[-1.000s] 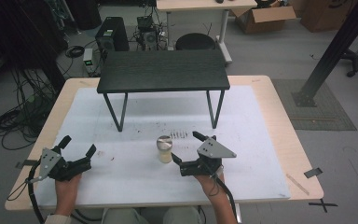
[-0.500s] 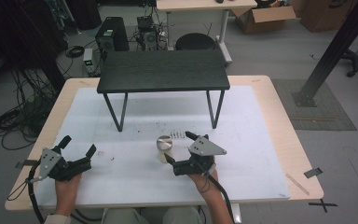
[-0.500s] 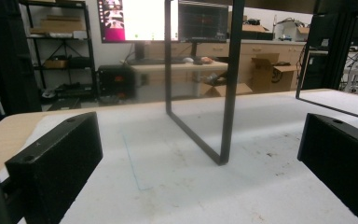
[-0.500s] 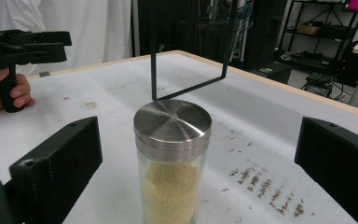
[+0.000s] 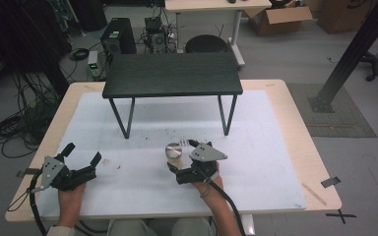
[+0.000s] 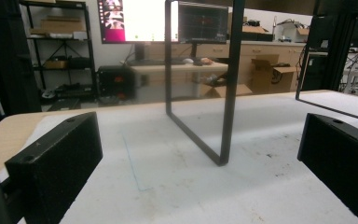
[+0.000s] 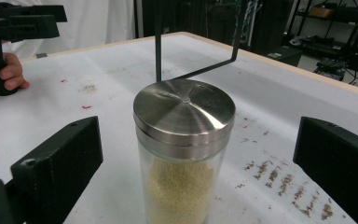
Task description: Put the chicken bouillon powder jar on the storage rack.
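A glass jar [image 5: 173, 152] of pale grains with a shiny steel lid [image 7: 184, 109] stands upright on the white mat [image 5: 142, 187], just in front of the small black table [image 5: 172, 74]. My right gripper [image 5: 182, 156] is open, one jaw on each side of the jar [image 7: 182, 186], with gaps on both sides. Off at the near left of the mat, my left gripper [image 5: 82, 154] is open and holds nothing. The left gripper [image 6: 196, 156] looks along the mat toward the black table's leg frame [image 6: 223, 116].
The black table's thin legs [image 5: 229, 115] stand just behind the jar. Small crumbs and dark specks [image 7: 270, 172] dot the mat near it. The left hand with its gripper [image 7: 16, 23] appears far off in the right gripper view. Cables and computers [image 5: 118, 37] lie beyond the wooden table [image 5: 295, 128].
My right gripper has slid left toward the jar, which now stands between its open jaws. The left gripper and the jar have stayed in place.
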